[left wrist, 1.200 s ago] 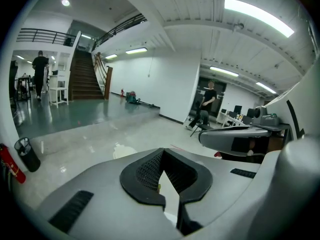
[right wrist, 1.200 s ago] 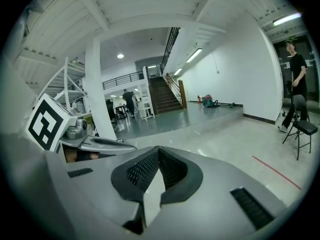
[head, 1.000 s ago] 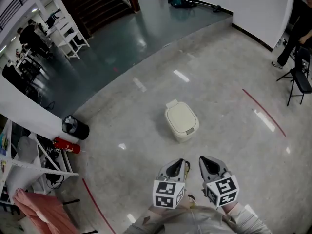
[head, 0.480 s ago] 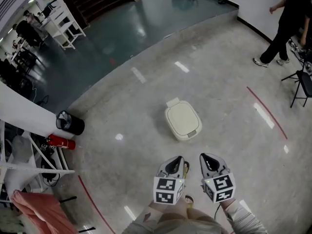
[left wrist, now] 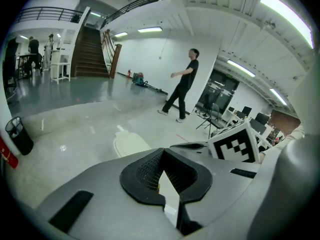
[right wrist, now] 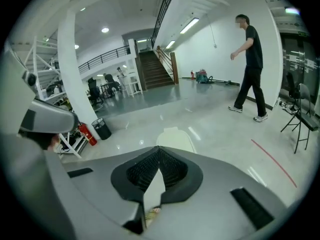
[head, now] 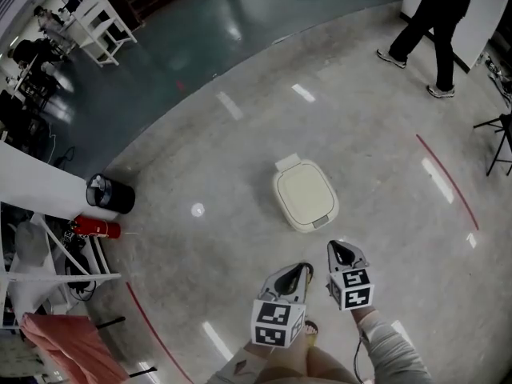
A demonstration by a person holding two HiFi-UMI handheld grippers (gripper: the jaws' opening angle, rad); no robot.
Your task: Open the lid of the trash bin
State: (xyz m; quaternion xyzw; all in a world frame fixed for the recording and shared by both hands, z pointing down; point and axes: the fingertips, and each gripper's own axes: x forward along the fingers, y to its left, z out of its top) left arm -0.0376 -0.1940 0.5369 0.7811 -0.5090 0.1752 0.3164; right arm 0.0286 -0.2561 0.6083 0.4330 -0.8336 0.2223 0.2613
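Note:
A cream trash bin (head: 304,196) stands on the pale polished floor with its lid down flat; a small latch tab shows at its near edge. Both grippers hover short of it, touching nothing. My left gripper (head: 302,270) is at the bin's near left, jaws together and empty. My right gripper (head: 337,249) is a little further forward, just short of the bin's near right corner, also shut and empty. The bin (left wrist: 129,145) shows beyond the joined jaw tips in the left gripper view. In the right gripper view the bin (right wrist: 174,137) sits straight ahead.
A person (head: 436,22) walks across the far right. A black waste basket (head: 110,195) and a red fire extinguisher (head: 98,229) sit at the left beside a white rack (head: 48,272). A red floor line (head: 448,181) runs at the right, near a dark stand (head: 498,138).
The bin now lies closer to both grippers. My right gripper has moved forward, ahead of the left. The person at the far right has walked leftward across the back.

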